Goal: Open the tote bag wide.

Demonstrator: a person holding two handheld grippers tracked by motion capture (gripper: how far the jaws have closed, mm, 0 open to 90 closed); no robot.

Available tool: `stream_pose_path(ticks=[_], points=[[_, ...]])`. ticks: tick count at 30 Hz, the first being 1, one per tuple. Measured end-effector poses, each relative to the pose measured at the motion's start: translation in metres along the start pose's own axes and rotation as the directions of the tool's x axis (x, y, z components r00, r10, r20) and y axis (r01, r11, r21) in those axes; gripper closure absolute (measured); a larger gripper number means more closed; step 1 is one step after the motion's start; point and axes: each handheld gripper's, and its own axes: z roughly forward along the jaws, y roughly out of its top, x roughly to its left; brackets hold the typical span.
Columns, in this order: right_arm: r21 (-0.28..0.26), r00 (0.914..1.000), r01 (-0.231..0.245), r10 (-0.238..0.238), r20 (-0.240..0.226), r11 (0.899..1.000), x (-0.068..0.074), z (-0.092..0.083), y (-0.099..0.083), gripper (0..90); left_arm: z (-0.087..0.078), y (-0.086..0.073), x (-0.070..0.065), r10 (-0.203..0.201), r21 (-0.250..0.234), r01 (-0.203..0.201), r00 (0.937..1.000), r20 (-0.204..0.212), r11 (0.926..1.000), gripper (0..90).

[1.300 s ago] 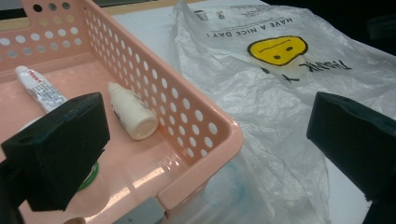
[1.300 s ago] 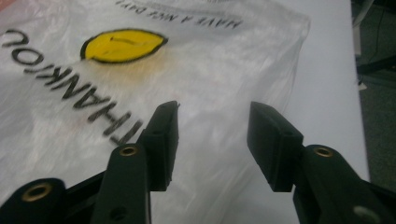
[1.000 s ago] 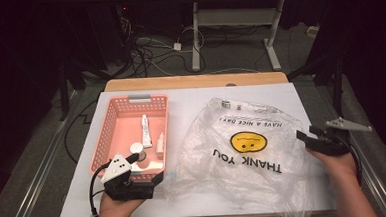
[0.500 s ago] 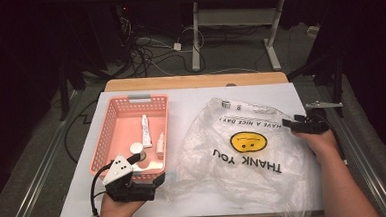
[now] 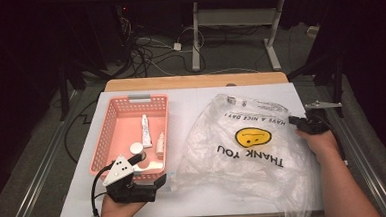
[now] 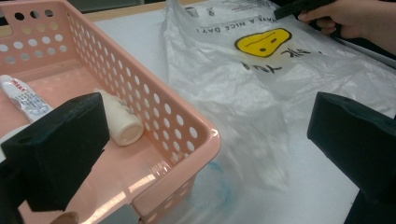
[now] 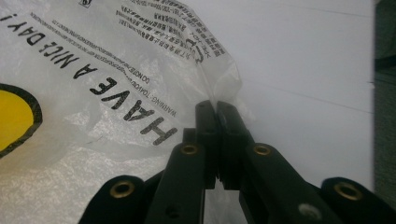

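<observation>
Table (image 5: 190,101): bag (image 7: 93,116) apparently between right tool (image 7: 217,109) tips

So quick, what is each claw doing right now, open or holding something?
Left claw: open, holding nothing, beside the pink basket.
Right claw: just closed, pinching the edge of the clear plastic bag.

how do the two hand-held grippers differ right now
The left hand-held gripper stands wide open at the pink basket's corner, gripping nothing. The right hand-held gripper is shut on the plastic bag's edge, its jaws having just closed. Both have black jaws and are held low over the white table.
</observation>
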Motion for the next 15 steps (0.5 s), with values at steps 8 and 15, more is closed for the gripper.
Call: stream_pose_path(ticks=[8, 15], points=[[-0.055, 0.9821, -0.128, 0.134, 0.133, 0.990, -0.037, -0.018, -0.004, 90.0, 0.000, 0.011, 0.006, 0.024, -0.001, -0.024, 0.9997, -0.008, 0.9997, 0.0], [-0.097, 0.9590, -0.184, 0.200, 0.201, 0.978, -0.055, -0.036, -0.014, 90.0, 0.005, 0.004, 0.006, 0.016, -0.009, -0.016, 0.9994, 0.030, 0.9998, 0.0]])
